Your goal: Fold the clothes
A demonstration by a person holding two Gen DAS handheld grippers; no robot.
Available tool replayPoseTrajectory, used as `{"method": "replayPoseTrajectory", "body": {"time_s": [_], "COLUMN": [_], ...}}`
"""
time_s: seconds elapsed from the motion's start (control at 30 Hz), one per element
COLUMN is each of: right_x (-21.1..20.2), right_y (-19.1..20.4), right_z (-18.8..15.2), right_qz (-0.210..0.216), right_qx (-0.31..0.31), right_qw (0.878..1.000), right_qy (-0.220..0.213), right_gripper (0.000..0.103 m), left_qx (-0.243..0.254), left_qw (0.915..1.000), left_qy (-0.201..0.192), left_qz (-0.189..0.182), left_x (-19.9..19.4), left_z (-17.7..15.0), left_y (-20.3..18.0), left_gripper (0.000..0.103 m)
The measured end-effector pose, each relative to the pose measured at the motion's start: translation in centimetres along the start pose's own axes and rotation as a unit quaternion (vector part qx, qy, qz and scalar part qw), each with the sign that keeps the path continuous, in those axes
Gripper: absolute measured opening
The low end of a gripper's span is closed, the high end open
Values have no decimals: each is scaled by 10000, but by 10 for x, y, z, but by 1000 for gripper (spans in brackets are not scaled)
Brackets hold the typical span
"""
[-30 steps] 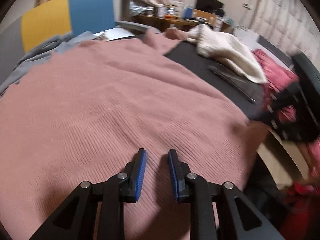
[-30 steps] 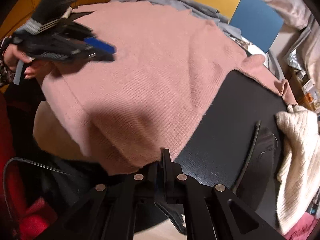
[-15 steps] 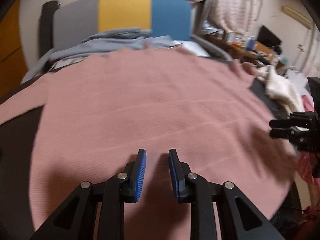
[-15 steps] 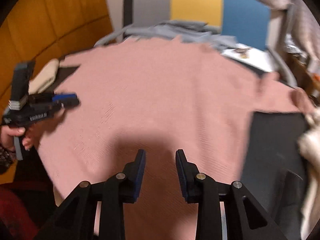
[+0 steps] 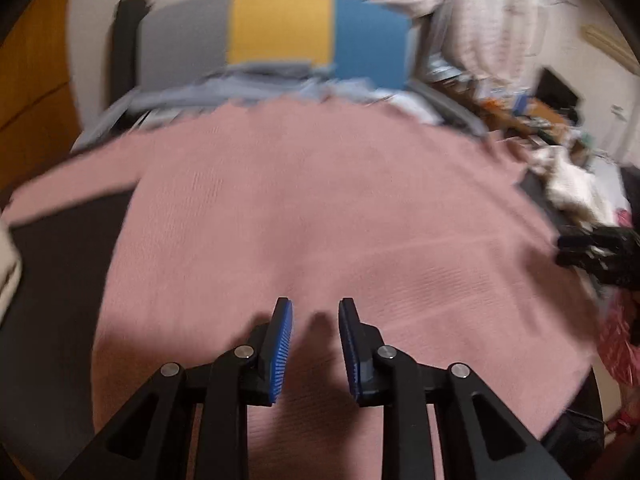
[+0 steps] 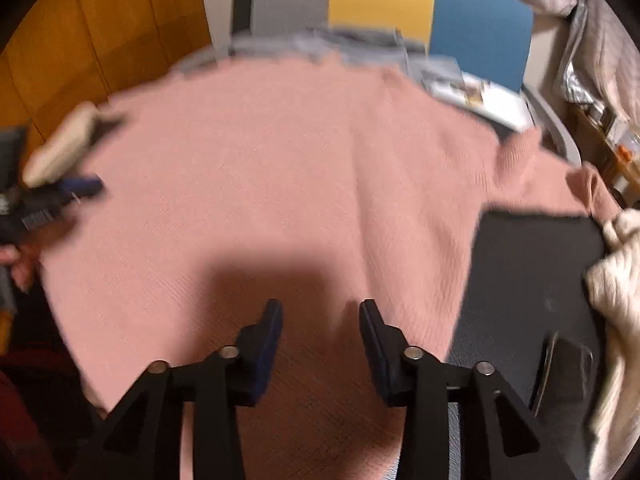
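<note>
Hovering over the pink sweater point(image 5: 320, 208), which lies spread flat on the dark tabletop point(image 5: 60, 280), the left claw point(image 5: 315, 316) has its jaws opening with nothing between them, the grey-yellow-blue chair point(image 5: 280, 36) beyond the sweater. In the right wrist view the right claw point(image 6: 320, 318) also hangs above the sweater, jaws opening and empty, a cream knit point(image 6: 616, 280) beside the sweater
</note>
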State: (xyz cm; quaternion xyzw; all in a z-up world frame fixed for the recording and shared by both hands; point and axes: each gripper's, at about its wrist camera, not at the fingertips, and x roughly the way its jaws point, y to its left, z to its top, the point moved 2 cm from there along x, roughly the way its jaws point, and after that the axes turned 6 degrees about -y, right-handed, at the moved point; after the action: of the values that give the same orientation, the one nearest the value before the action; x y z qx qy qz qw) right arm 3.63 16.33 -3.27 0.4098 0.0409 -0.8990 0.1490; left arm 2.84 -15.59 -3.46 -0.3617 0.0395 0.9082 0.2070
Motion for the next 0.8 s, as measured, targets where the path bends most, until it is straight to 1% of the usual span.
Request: {"method": "replayPoseTrajectory", "body": {"time_s": [0.03,0.1,0.17,0.23,0.33,0.37,0.4,0.5,0.6,0.67,0.77,0.8], "right_x": [0,6,16,24,31,30,29,27,45,70,117,131], "right_y": [8,20,25,25,14,12,11,1,-18,-33,-67,-73], "right_z": [4,8,5,-4,-6,-2,2,40,98,144,208,226], "right_qz": [82,189,189,221,385,452,518,652,714,710,791,766], "right_qx": [-72,-251,-453,-436,-319,-353,-388,-400,-70,209,701,742], "right_qw": [9999,9995,9987,9985,9976,9968,9960,9960,9971,9972,9943,9942], "right_qy": [-23,-16,99,257,484,551,619,455,261,132,120,121], "right_gripper": [40,40,40,40,41,40,40,40,42,42,42,42], "left_qx": [200,305,267,221,150,123,119,44,-70,-78,-170,-215], "left_qw": [9998,9990,9994,9994,9976,9967,9964,9965,9966,9971,9969,9967], "left_qy": [84,329,200,247,577,650,616,374,346,416,416,407], "left_qz": [36,35,-20,-122,-361,-466,-567,-750,-749,-639,-648,-672], "left_x": [5,18,18,19,26,27,25,38,76,113,157,172], "left_z": [-1,-9,-12,-13,0,8,17,70,130,169,215,229], "left_y": [-7,-13,-11,-8,-2,-1,1,19,40,54,68,72], "left_gripper": [24,24,24,24,24,24,24,24,26,28,29,29]}}
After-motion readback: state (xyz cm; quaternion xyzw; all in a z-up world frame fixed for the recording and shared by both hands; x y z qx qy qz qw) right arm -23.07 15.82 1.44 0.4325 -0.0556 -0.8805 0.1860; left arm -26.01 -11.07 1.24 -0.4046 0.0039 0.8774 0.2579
